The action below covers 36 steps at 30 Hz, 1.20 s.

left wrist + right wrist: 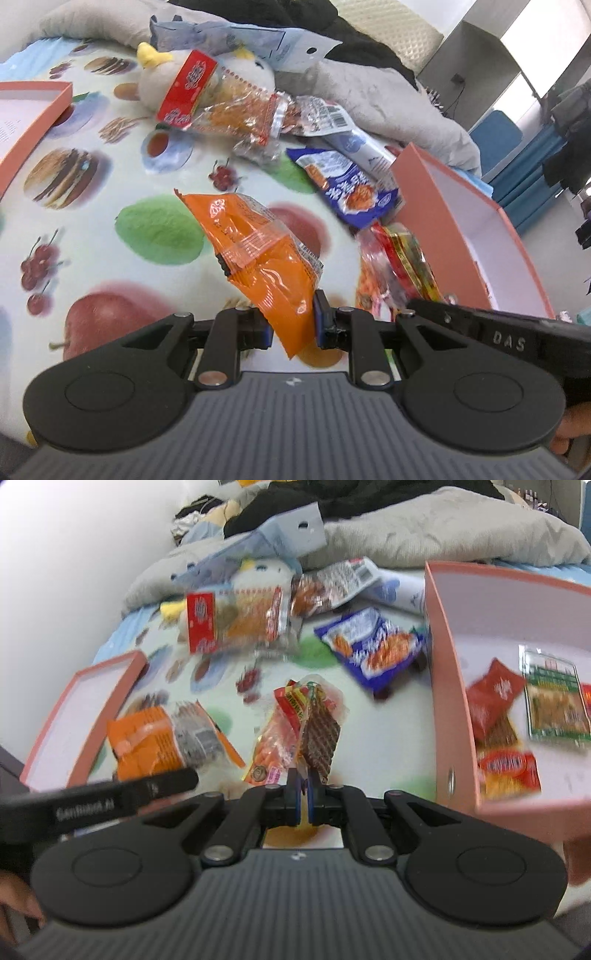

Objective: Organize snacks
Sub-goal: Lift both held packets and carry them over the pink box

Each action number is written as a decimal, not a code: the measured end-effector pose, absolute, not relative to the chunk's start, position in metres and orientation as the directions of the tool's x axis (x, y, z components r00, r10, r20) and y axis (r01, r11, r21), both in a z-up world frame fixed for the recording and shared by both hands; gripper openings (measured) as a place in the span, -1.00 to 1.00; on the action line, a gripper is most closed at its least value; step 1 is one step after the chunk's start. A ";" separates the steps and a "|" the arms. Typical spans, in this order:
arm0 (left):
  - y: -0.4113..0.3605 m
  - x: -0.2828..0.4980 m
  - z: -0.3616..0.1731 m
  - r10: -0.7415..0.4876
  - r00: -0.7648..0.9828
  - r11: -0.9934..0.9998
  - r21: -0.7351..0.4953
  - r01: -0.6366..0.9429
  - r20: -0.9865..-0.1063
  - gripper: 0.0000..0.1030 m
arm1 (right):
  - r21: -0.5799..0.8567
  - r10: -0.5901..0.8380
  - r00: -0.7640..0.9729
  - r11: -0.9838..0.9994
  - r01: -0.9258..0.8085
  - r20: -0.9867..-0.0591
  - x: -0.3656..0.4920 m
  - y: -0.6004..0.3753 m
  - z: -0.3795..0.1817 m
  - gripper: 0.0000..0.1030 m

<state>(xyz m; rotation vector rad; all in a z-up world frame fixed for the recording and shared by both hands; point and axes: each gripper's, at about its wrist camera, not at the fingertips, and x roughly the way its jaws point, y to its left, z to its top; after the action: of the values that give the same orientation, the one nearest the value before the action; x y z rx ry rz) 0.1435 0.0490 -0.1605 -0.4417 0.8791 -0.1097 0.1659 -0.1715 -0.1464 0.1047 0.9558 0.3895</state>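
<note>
My left gripper pinches the lower corner of an orange packet, which stands up from the jaws above the sheet. My right gripper is pressed together on the bottom edge of a clear wafer pack, held upright near the pink box. From the left wrist view, the right gripper's black body enters at the right edge, beside the wafer pack. The surface is a bed covered by a fruit-print sheet. Loose on it lie a blue packet just beside the box wall, a red-labelled cake pack resting against a plush duck, and a barcode wrapper. The box already contains a red sachet, a green-bordered pack and an orange-red pack. The lid lies open-side up at the far left. Beyond are a grey blanket, dark clothing and white shelving.
</note>
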 end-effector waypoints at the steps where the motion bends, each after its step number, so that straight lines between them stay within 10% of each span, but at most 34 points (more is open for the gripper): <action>1: 0.049 0.140 -0.161 -0.270 0.635 0.904 -0.417 -0.091 -0.724 -0.54 | 0.260 0.370 0.511 0.926 -0.275 -0.776 0.162 -0.173 -0.148 -0.87; 36: -0.010 0.171 -0.033 -0.309 0.701 0.920 -0.390 0.048 -0.643 -0.54 | 0.242 0.321 0.671 0.947 -0.212 -0.668 0.162 -0.233 -0.051 -0.87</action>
<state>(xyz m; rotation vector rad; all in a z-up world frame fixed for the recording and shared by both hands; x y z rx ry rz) 0.1711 -0.0105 -0.0334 -0.3603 0.7725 -0.2035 0.1620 -0.2333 -0.0514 0.1486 0.7793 0.3014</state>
